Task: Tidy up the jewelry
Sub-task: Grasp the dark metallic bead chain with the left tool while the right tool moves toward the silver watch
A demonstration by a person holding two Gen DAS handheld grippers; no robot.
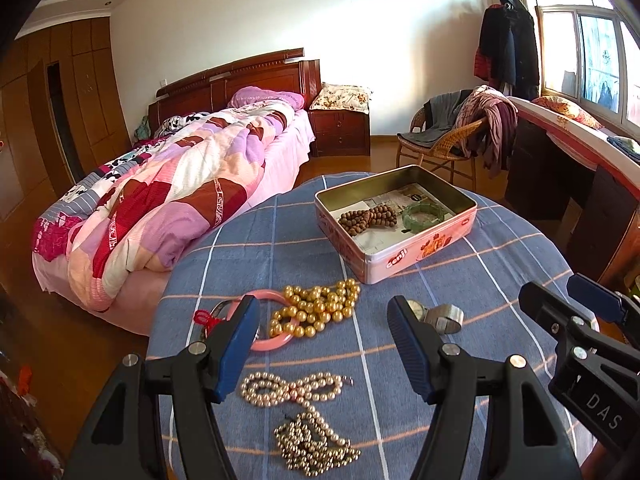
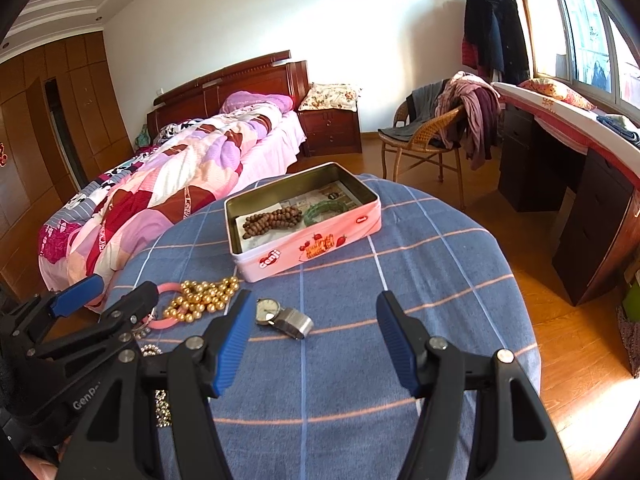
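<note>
A pink tin box [image 1: 416,258] [image 2: 308,254] stands open on the blue checked tablecloth [image 1: 304,232], holding brown wooden beads [image 1: 366,218] [image 2: 272,220] and a green bangle [image 1: 424,213] [image 2: 325,210]. Nearer lie a gold bead necklace [image 1: 316,310] [image 2: 204,298] over a pink bangle [image 1: 276,342], a wristwatch [image 1: 436,314] [image 2: 282,318], a pale pearl strand [image 1: 292,390] and a heap of small metallic beads [image 1: 314,446]. My left gripper [image 1: 324,354] hovers open above the pearls, empty. My right gripper [image 2: 310,344] is open, empty, just right of the watch.
A bed with a patchwork quilt [image 1: 168,200] lies left of the round table. A wicker chair [image 1: 444,144] draped with clothes and a dark desk [image 1: 580,184] under the window stand to the right. Wooden floor [image 2: 560,320] surrounds the table.
</note>
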